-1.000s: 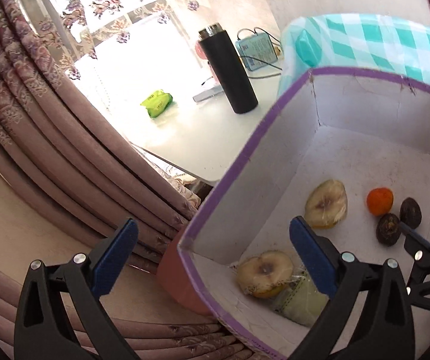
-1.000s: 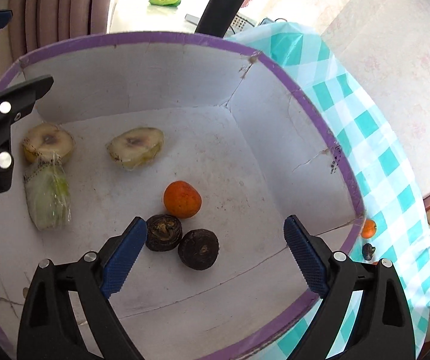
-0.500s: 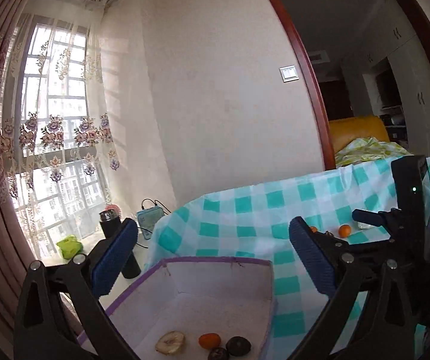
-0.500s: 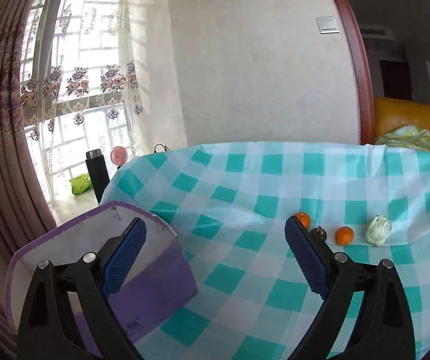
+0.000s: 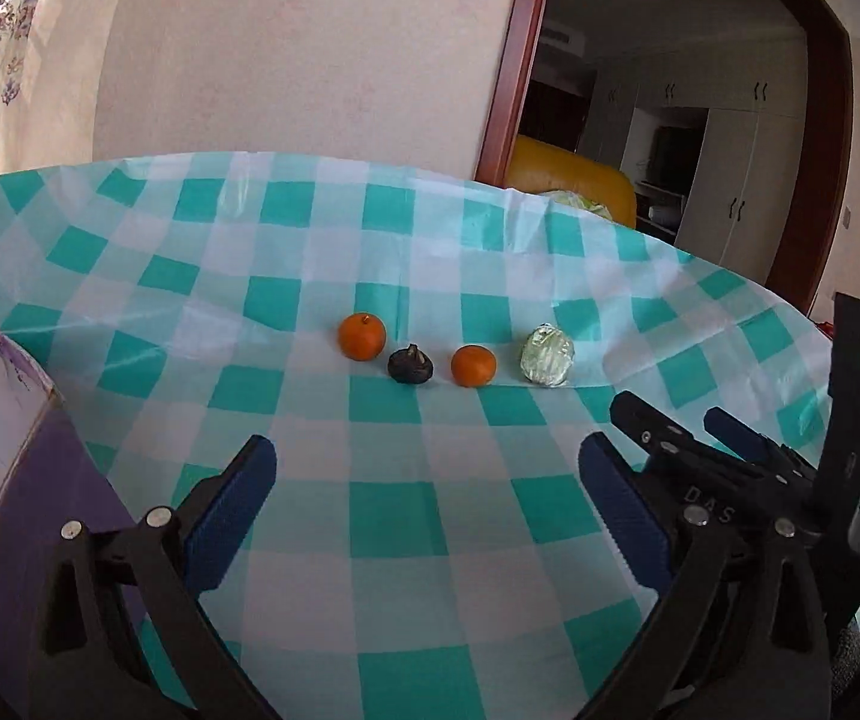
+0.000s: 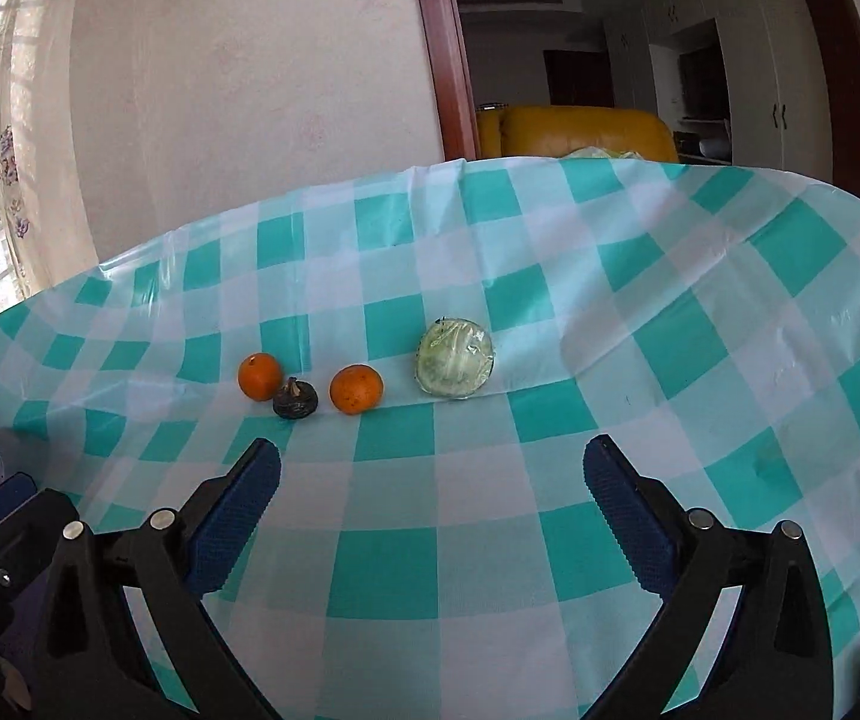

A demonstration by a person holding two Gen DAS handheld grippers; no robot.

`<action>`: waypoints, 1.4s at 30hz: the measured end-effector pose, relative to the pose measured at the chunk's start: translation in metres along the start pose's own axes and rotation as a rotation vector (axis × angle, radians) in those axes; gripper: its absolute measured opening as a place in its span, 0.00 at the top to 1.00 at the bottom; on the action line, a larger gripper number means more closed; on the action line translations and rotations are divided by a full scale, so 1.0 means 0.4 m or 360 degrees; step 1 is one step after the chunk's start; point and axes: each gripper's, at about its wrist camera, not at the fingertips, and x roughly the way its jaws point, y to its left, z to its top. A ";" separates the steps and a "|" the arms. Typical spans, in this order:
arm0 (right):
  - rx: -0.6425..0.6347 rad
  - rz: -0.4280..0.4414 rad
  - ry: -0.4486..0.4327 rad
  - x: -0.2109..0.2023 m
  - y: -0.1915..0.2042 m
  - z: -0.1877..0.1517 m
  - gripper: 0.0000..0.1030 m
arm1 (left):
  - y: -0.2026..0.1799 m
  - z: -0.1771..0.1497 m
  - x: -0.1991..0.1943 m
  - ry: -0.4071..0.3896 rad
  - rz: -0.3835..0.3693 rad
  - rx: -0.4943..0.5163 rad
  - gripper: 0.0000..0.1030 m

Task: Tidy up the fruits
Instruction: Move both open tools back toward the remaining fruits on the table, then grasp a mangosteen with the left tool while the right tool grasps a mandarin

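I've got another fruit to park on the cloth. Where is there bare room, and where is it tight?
Free: the checked tablecloth between the open right tongs and the fruit row; also right of the wrapped green fruit. Tight: the left orange, dark fruit and second orange sit close. The purple box borders the left edge.

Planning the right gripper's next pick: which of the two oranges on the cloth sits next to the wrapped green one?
The right-hand orange, between the dark fruit and the wrapped green one; the other orange is at the row's left end.

Both wrist views toward shared fruit row [image 5: 451, 355]
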 end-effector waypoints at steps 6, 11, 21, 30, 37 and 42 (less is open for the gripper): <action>-0.0080 0.0058 0.0016 0.059 0.010 0.031 0.04 | 0.106 0.029 0.141 0.0105 0.0040 -0.0287 0.02; -0.0279 -0.0034 -0.0012 0.111 0.061 0.040 0.04 | 0.155 0.050 0.197 0.0119 0.0069 -0.0444 0.02; -0.0163 0.0251 0.0265 0.257 0.026 0.078 0.05 | 0.233 0.052 0.264 0.0259 0.0068 -0.0684 0.02; -0.0274 0.0242 0.0513 0.387 0.081 0.093 0.22 | 0.217 0.050 0.263 0.0246 0.0097 -0.0621 0.02; -0.0538 0.0198 0.0626 0.458 0.177 0.077 0.50 | 0.202 0.053 0.264 0.0248 0.0110 -0.0575 0.02; -0.0536 0.0200 0.0670 0.487 0.194 0.077 0.58 | 0.200 0.054 0.267 0.0258 0.0115 -0.0564 0.02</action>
